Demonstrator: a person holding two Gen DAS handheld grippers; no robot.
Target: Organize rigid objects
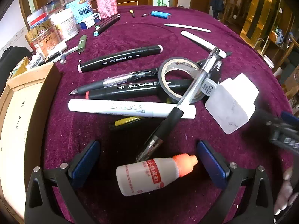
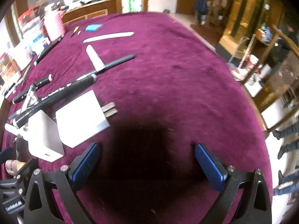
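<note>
Purple velvet cloth (image 1: 130, 37) covers a round table, with a wooden box (image 1: 28, 100) at nine o'clock in the left wrist view and jars crowded at eleven. At one o'clock from my left gripper (image 1: 147, 158) lie the two white charger blocks; the nearer charger (image 2: 44, 136) and the pronged one (image 2: 82, 119) touch each other, and I judge them dense, hard and smooth-sided, best pinched across the flat faces. A ring of black tape (image 1: 179, 78) sits at twelve o'clock, tangled under a clear gel pen (image 1: 188, 95) that crosses a white marker (image 1: 130, 108); these are stiff, light and will roll.

Closest of all, the small ink bottle (image 1: 149, 173) with the orange cap lies on its side between my left fingers, which stand wide apart and touch nothing. It looks light and slick, thin plastic, so I would close gently on the body, not the cap.

My right gripper (image 2: 147, 162) hangs spread and empty over bare cloth.
</note>
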